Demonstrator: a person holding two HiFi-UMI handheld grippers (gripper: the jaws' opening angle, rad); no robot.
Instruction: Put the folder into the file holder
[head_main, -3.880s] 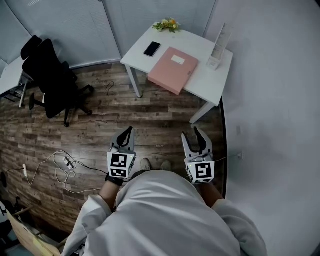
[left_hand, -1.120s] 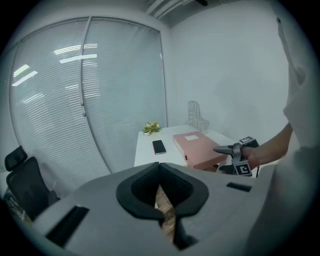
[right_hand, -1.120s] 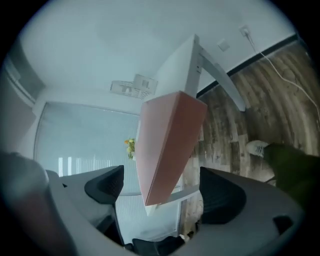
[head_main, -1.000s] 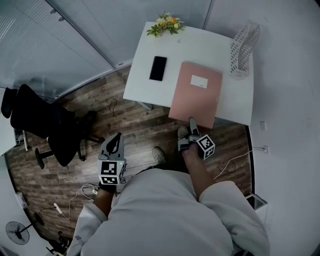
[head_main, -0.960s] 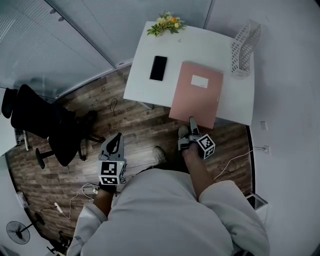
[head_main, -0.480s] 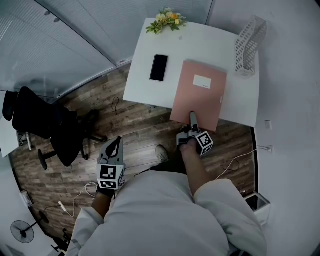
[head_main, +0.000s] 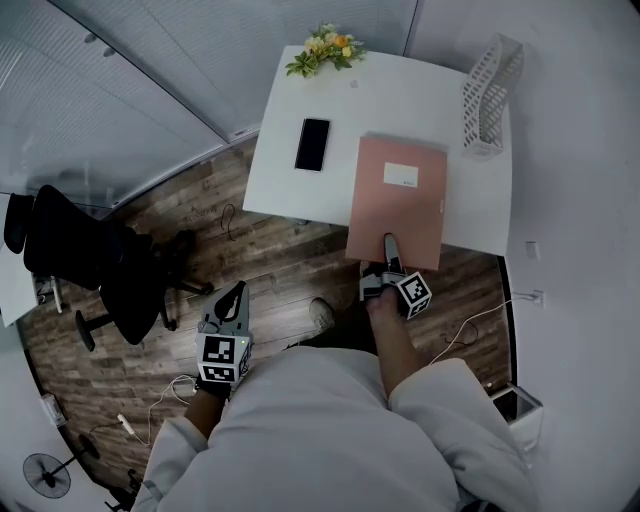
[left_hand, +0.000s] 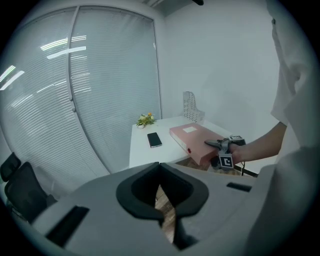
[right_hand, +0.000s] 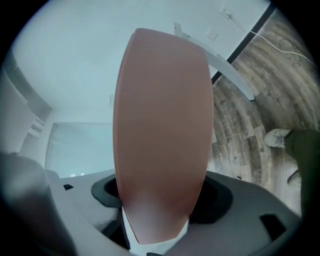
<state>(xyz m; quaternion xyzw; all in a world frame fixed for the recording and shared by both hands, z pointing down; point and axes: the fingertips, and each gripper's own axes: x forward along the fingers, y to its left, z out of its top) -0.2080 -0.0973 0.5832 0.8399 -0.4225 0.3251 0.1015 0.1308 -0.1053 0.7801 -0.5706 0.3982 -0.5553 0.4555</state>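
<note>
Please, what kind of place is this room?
Most likely a small office. A white desk holds a file holder, a pink folder and a phone. A black swivel chair stands nearby, and slatted blinds cover the wall.

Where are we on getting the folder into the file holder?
Done: right gripper is at the near edge of the folder. In hand: its fingers are closing around that edge, folder flat on the table. Left: lift it, carry it to the empty file holder at the far corner.
</note>
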